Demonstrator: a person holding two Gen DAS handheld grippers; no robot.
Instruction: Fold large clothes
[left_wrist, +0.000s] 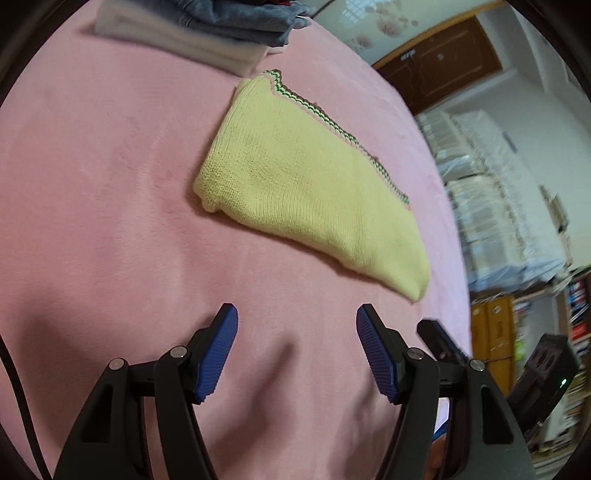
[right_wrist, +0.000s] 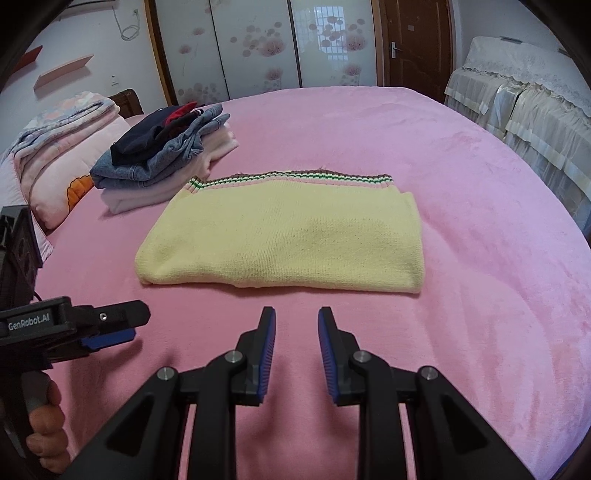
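Your right gripper (right_wrist: 296, 321) hovers, jaws parted and empty, near the folded yellow sweater (right_wrist: 284, 240) lying flat on the pink bed (right_wrist: 480, 221). A clothes pile (right_wrist: 162, 155) sits far left. Your left gripper (right_wrist: 110, 325) enters at left.

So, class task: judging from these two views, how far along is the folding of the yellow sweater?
Done: the yellow sweater lies folded into a flat rectangle on the pink bed, striped hem at the far edge. In hand: nothing; the left claw and right claw are both open and empty, short of it. Left: probably moving it to the folded stack nearby.
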